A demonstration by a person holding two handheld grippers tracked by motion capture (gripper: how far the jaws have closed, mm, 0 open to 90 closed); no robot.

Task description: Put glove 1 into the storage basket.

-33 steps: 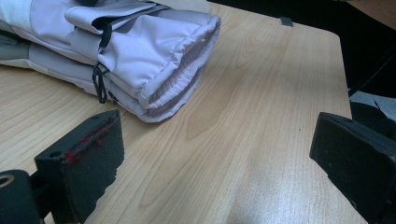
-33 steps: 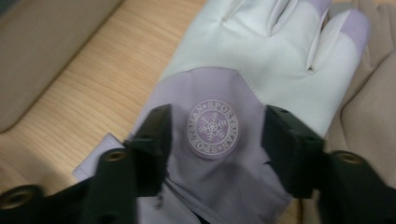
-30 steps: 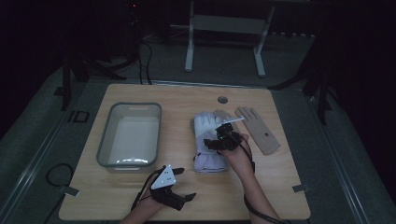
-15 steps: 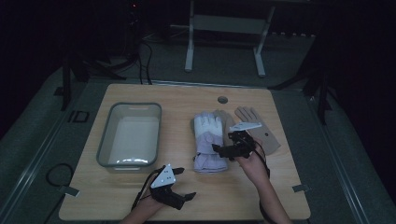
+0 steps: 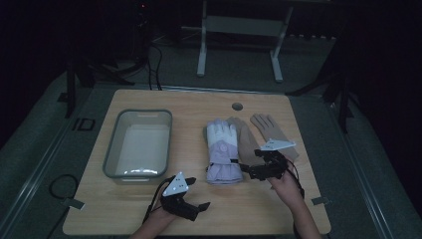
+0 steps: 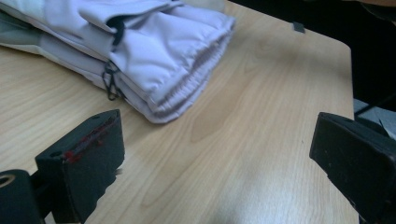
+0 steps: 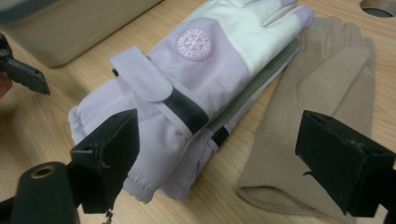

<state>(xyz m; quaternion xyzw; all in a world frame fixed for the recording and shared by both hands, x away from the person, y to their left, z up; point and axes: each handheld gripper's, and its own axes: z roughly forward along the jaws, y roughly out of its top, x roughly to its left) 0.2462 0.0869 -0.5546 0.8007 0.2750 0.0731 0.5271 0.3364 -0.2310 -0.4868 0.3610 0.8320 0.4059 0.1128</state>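
Well, what did the high view show?

The purple gloves point(image 5: 221, 149) lay stacked in the middle of the table point(image 5: 298, 114). The tan gloves point(image 5: 271, 127) lay just to their right, and the grey tub point(image 5: 112, 149) sat at the left. The right gripper point(image 5: 249, 172) was by the cuffs, at the lower right. The left gripper point(image 5: 197, 193) waited low in the frame.

And the left gripper view?

The left gripper point(image 6: 215, 158) had its jaws wide apart, with bare wood between them. The purple gloves point(image 6: 154, 51) were in the upper left, not touching it.

What about the right gripper view?

The right gripper point(image 7: 219, 158) had just been opening its jaws, and they held nothing. The purple gloves point(image 7: 196, 70) lay ahead on the left and the tan gloves point(image 7: 322, 84) on the right.

How should it have picked one up?

I think it should have slid toward one cuff, gone low, and pinched just the top glove, so the pile stayed neat.
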